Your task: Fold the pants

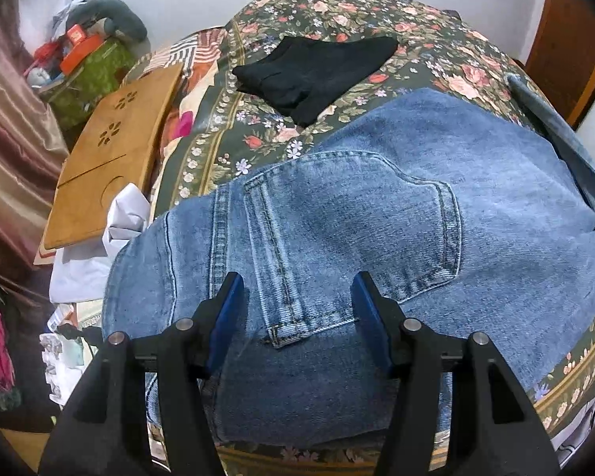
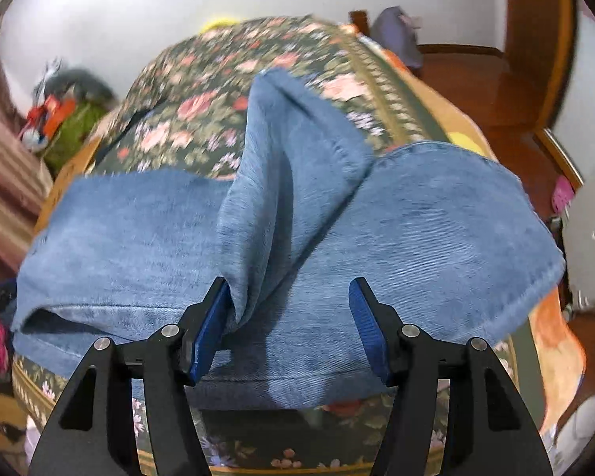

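Jaws are spread wide on both sides, and nothing is pinched. The left gripper (image 1: pixel 295 317) is poised over the seat of the jeans (image 1: pixel 377 218), its pads flanking a belt loop (image 1: pixel 273 261) beside the back pocket (image 1: pixel 377 222); whether the cloth is touched cannot be told. On the right gripper (image 2: pixel 287 323), a raised ridge of denim (image 2: pixel 293 182) is seen brushing the inner face of the left pad (image 2: pixel 208 333), while the other pad stands apart from it. The jeans are spread across the floral bed (image 1: pixel 337 12), already doubled, with the leg ends lying loosely over the layer beneath. A black garment (image 1: pixel 317 67) is laid farther up the bed, well apart. The step in hand is judged to be a regrasp between folds. Next, the ridge needs flattening or gripping, and the jaws must be closed before another fold is carried.
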Demonstrator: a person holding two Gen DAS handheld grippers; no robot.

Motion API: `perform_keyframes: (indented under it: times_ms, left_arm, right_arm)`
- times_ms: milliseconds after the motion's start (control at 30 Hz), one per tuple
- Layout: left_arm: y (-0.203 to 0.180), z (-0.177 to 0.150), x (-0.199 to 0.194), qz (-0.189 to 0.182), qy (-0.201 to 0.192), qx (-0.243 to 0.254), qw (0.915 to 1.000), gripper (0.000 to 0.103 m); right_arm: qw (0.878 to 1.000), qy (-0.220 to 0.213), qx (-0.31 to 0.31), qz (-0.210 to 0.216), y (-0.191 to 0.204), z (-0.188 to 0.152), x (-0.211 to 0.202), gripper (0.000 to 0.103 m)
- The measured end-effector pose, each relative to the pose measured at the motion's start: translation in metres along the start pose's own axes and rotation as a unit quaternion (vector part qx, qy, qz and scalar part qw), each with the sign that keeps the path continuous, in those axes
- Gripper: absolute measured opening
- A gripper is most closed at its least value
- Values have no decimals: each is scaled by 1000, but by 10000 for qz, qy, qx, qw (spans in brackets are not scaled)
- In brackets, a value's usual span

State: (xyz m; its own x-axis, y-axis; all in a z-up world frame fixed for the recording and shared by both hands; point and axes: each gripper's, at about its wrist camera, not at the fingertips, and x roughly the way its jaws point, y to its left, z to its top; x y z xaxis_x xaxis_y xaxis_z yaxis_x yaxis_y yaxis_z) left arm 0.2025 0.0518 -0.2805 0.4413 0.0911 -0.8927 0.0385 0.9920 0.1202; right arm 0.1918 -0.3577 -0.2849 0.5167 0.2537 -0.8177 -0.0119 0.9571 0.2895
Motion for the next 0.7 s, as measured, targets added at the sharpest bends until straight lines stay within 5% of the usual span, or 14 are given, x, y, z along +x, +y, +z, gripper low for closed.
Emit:
perform_keyframes:
  times_ms: [233, 433, 700]
  left_arm:
    - [3, -3, 7, -11, 68, -151, 9999, 61]
    - [-6, 22, -23, 57, -423, 58, 9991, 61]
    - [-24, 72, -36, -198, -867, -31, 9960, 64]
  right_arm:
    - [9987, -294, 396, -95, -12, -3, -13, 55]
    - [9985, -191, -479, -207, 12, 42, -5, 55]
    - [9858, 459, -1552, -457, 56, 107, 75, 55]
